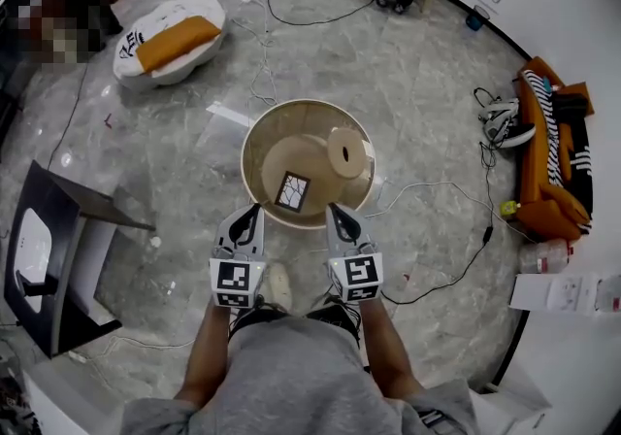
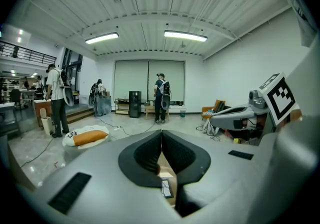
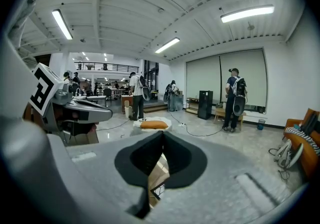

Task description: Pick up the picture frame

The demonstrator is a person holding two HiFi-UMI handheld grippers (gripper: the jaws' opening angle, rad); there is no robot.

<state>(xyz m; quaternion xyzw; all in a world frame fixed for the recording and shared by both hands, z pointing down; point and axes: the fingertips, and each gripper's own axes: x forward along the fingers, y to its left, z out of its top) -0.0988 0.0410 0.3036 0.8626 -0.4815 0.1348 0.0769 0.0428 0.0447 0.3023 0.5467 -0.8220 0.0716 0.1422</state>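
Note:
A small dark-edged picture frame [image 1: 291,190] lies flat on the near side of a round wooden table [image 1: 281,127]. A pale round cylinder [image 1: 346,152] stands to its right. My left gripper [image 1: 254,210] hovers at the table's near rim, left of the frame, with its jaws shut and nothing in them. My right gripper [image 1: 333,211] hangs level with it, right of the frame, also shut and empty. In the left gripper view the pads [image 2: 150,153] meet, and the frame [image 2: 167,188] shows below them. The right gripper view shows the frame [image 3: 159,190] under closed pads [image 3: 172,155].
A white cushion with an orange pillow [image 1: 170,40] lies on the floor far left. A dark stand [image 1: 58,258] is near left, an orange seat [image 1: 553,161] at right. Cables [image 1: 437,195] cross the floor. People [image 2: 161,97] stand far off.

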